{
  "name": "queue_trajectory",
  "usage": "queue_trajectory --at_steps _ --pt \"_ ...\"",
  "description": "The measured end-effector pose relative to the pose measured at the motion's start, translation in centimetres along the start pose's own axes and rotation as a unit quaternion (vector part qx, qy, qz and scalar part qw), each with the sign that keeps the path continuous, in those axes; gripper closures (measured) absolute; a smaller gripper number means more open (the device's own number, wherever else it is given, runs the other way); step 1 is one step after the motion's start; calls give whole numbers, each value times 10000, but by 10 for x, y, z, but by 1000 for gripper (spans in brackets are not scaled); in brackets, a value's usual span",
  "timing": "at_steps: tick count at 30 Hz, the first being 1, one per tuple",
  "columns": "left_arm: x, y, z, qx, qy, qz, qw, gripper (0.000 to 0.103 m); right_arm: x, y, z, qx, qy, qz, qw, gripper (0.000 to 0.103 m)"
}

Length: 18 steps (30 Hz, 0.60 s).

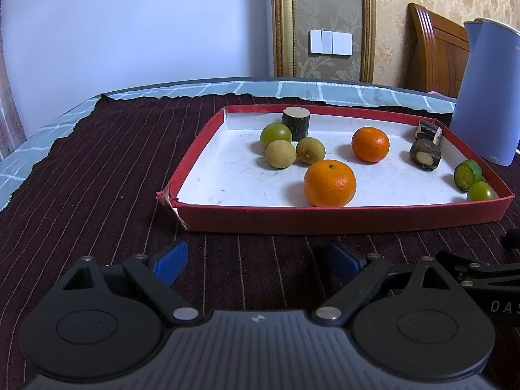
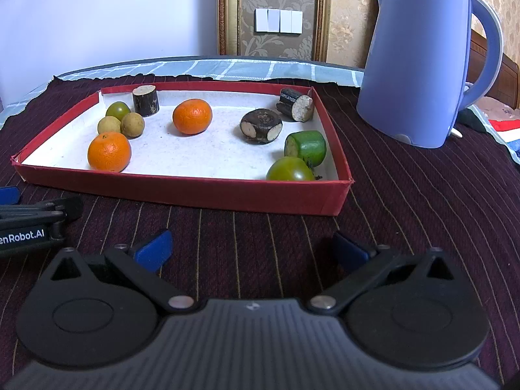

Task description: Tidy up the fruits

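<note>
inside red tray (image 2: 182, 191): two mandarins (image 2: 109, 151), two longans (image 2: 132, 124), green tomatoes (image 2: 290, 169), cut cane pieces (image 2: 261, 125), mixed (sorted or awaiting sorting, unclear). left gripper (image 1: 256, 261), right gripper (image 2: 252, 250): fingers spread, empty, before tray's near edge.

Both wrist cameras are sitting low near the red tray (image 1: 341, 219), looking across it toward the wall; the left is facing its left corner, the right its right corner beside the kettle (image 2: 419, 61).
</note>
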State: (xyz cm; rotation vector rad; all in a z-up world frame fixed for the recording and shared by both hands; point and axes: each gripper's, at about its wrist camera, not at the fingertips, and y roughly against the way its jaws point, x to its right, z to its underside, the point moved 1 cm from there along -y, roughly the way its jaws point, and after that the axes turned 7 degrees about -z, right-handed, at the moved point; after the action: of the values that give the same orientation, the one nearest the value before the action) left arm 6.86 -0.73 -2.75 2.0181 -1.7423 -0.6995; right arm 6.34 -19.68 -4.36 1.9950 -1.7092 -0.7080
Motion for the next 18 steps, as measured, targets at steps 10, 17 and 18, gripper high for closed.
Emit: queue_trajectory --at_steps 10,17,18 --pt "1 0 1 -37 -38 22 10000 10 0 1 0 5 -16 -13 10000 0" --pt "2 0 1 -53 -97 2 9999 7 0 1 0 5 -15 -13 10000 0" --pt "2 0 1 -51 -102 -2 9999 7 0 1 0 5 -15 -12 10000 0"
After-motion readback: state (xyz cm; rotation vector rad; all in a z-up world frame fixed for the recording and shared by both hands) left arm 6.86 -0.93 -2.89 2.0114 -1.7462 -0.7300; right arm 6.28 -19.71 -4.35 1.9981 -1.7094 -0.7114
